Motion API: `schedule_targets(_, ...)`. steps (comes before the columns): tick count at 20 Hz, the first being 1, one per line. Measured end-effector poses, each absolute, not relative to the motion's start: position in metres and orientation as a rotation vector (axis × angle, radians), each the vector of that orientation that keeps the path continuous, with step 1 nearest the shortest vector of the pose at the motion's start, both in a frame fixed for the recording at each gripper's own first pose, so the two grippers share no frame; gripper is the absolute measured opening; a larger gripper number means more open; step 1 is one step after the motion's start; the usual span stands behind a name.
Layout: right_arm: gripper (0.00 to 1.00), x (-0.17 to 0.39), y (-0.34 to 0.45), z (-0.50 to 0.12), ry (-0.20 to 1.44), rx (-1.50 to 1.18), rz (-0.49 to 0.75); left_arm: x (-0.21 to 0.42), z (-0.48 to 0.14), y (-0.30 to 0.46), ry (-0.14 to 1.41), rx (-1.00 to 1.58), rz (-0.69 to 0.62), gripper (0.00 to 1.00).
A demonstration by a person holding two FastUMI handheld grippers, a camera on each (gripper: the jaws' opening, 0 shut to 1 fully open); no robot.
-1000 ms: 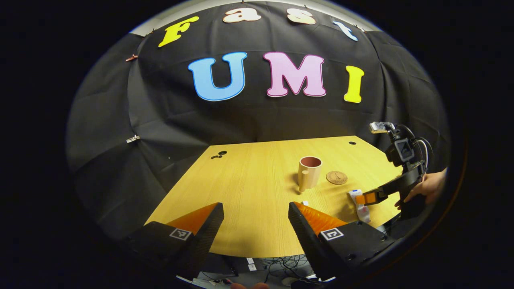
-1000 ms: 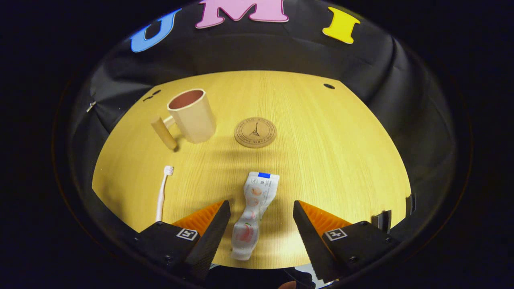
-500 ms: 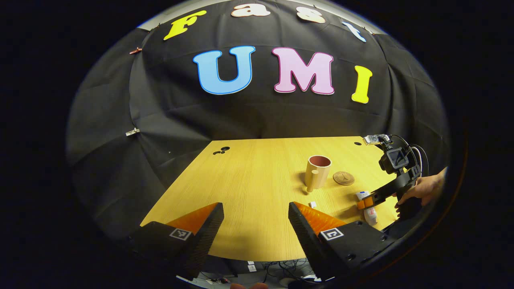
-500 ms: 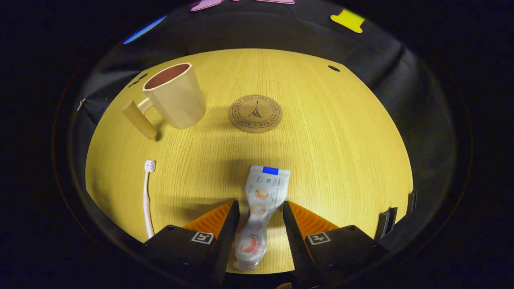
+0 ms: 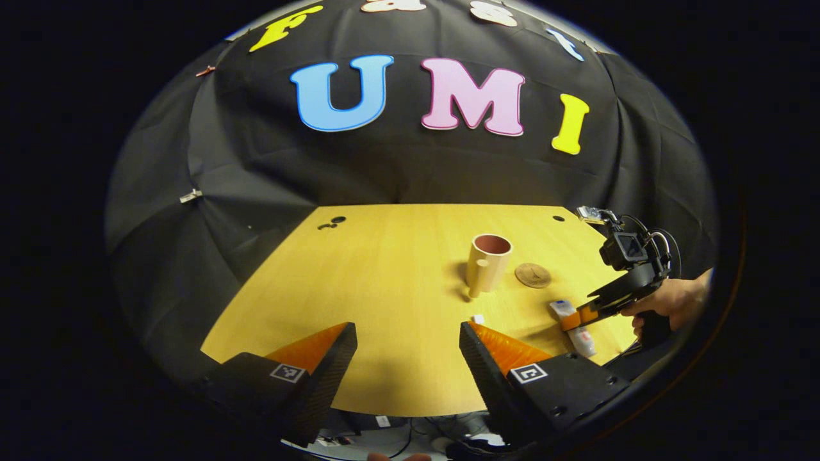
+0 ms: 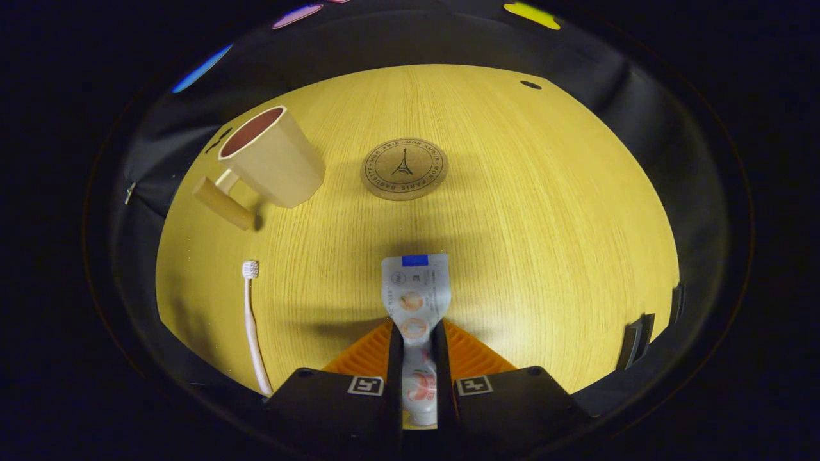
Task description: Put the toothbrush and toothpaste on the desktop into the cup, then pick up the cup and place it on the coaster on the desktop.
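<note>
A white toothpaste tube (image 6: 415, 291) lies on the wooden desk (image 6: 544, 211), and my right gripper (image 6: 416, 336) is shut on its middle. In the left gripper view the same tube (image 5: 572, 323) lies at the desk's right under that gripper (image 5: 586, 312), held by a hand (image 5: 672, 301). A beige cup (image 6: 272, 160) with a wooden handle stands at the far left; it also shows mid-desk as the cup (image 5: 487, 261). A pale pink toothbrush (image 6: 251, 320) lies left of the tube. The round cork coaster (image 6: 403, 169) sits beyond the tube. My left gripper (image 5: 407, 339) hangs open over the desk's near edge.
Black cloth walls the desk on the far side and both flanks. Cable holes (image 5: 332, 223) pierce the desktop's far left corner, and one more hole (image 6: 530, 84) sits at the far right. Cables (image 5: 410, 435) lie on the floor below the near edge.
My right gripper's fingers have come together from wide open onto the toothpaste tube. The left gripper has shifted only slightly and stays open.
</note>
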State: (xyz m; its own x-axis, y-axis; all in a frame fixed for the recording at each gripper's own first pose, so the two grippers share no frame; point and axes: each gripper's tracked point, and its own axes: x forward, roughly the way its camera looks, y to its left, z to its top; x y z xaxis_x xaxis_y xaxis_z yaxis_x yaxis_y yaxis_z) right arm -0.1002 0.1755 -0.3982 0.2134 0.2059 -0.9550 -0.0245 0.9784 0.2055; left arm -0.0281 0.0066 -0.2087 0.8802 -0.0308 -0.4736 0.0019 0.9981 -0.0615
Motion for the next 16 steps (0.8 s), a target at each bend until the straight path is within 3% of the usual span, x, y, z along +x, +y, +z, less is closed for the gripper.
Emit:
schedule_targets(1,0.26,-0.103,0.175,-0.398,1.346,0.188,0.179,-0.027,-0.215,-0.006,0.514,-0.060,-0.037,1.00)
schedule_targets(3,0.20,-0.109,0.168,-0.392,1.337,0.216,0.199,-0.024,-0.226,-0.029,0.553,-0.054,-0.069,1.00)
schedule_targets(16,0.20,-0.105,0.110,-0.334,1.178,0.242,0.335,0.015,-0.295,-0.087,0.779,-0.055,-0.053,0.95)
